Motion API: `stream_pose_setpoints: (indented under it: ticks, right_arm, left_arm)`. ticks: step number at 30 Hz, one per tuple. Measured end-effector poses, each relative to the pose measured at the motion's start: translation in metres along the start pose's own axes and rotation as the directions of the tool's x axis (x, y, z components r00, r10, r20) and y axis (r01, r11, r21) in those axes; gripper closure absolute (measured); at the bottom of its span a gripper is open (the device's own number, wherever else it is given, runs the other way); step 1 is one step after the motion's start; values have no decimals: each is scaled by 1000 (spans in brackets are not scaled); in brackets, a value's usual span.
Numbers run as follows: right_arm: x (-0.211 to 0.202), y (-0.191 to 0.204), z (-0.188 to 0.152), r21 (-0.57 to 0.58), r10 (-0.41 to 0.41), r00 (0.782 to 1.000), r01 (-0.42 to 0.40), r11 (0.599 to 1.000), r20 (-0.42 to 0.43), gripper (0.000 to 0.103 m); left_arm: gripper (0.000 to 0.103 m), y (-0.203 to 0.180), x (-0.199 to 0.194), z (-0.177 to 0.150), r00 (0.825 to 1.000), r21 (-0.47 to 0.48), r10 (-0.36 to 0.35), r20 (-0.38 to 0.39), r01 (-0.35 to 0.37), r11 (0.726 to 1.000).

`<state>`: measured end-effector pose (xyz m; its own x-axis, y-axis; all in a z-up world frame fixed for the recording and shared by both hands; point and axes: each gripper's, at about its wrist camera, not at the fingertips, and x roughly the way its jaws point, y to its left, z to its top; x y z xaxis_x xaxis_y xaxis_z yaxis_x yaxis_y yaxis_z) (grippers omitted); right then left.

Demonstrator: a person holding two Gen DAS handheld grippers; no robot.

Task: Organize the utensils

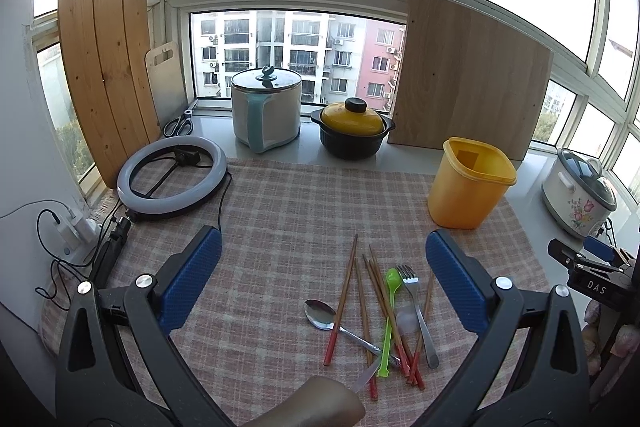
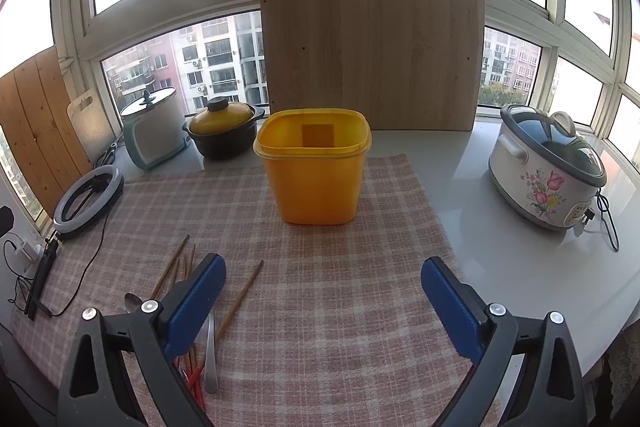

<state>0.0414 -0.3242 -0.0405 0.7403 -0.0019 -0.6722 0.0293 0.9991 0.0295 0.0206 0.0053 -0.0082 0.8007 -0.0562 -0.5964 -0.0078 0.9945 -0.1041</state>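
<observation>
No utensil has yet been picked: both the left gripper (image 1: pixel 324 279) and right gripper (image 2: pixel 322 297) are held wide open and empty, the chopsticks (image 1: pixel 366 301) and cutlery lying loose before the yellow tub (image 2: pixel 312 167), so one piece must be grasped next.

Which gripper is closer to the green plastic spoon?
Left. The left gripper hangs open over the green spoon; the right gripper sits open off to its right.

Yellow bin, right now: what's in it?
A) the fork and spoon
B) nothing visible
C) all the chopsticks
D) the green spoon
B: the yellow bin shows only bare inner walls from the right wrist view, while the chopsticks, fork, metal spoon and green spoon all lie on the checked cloth.
</observation>
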Motion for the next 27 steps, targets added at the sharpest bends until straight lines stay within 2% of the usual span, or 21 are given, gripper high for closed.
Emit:
stream_pose_setpoints:
  ticks: [5,8,10,11,14,18,20,27]
  right_arm:
    - [16,0,-3,2,65,997,-65,998,-36,3]
    - [28,4,-5,-1,73,996,-73,997,-58,3]
    - [37,7,-4,-6,95,993,-96,995,-75,3]
    - [41,9,-4,-7,117,989,-119,993,-90,3]
    - [56,16,-3,-12,188,972,-191,981,-142,9]
    - [77,24,-6,5,229,953,-233,972,-200,16]
    - [89,25,-8,28,247,940,-247,969,-236,25]
    - [119,38,-15,74,342,877,-337,939,-338,41]
  left_arm:
    - [0,22,20,-3,998,-47,1,-60,-4,999]
    - [0,33,33,-7,995,-62,-15,-100,9,998]
    - [7,39,43,-10,991,-64,-28,-130,20,998]
    - [14,42,50,-11,988,-66,-34,-151,25,998]
    - [28,52,68,-16,974,-99,-82,-210,62,993]
    - [43,60,86,-22,951,-149,-156,-268,119,982]
    - [49,60,94,-23,938,-161,-191,-290,149,976]
    - [63,47,122,-30,892,-149,-266,-367,226,963]
